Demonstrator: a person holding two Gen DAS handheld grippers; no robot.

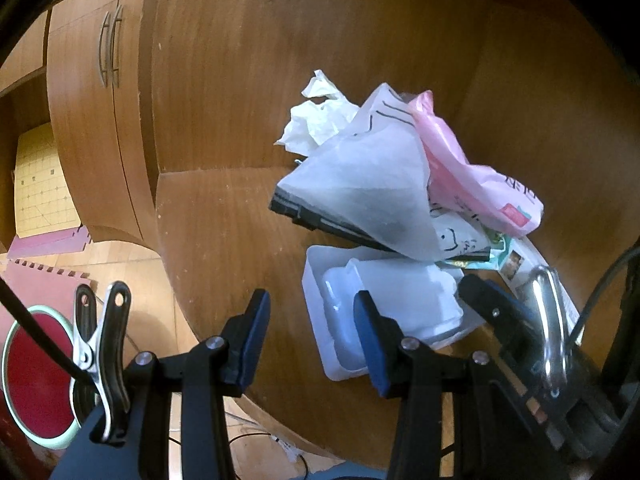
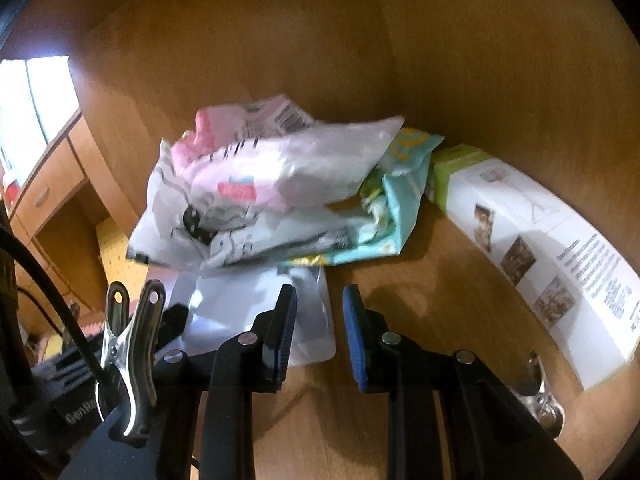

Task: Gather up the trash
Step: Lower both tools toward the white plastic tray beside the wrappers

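You're holding the left gripper (image 1: 312, 322) partly open with nothing between its pads, hovering at the near edge of the white plastic tray (image 1: 340, 312), ready to pinch it. The trash pile (image 2: 256, 196) is sitting mid-desk (image 2: 400, 60), wrappers heaped together. Your right gripper (image 2: 320, 324) is gaping narrowly over bare wood, gripping nothing.

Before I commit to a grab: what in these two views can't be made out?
- Dark flat item, left wrist view: mostly covered by the white bag; what it is stays unknown.
- Print on the pink bag, right wrist view: motion blur makes it unreadable.
- Small text on the white carton, right wrist view: too small, and the carton's near end runs out of frame.
- Clear plastic tray: partly hidden by the left tongs' finger and the pile.
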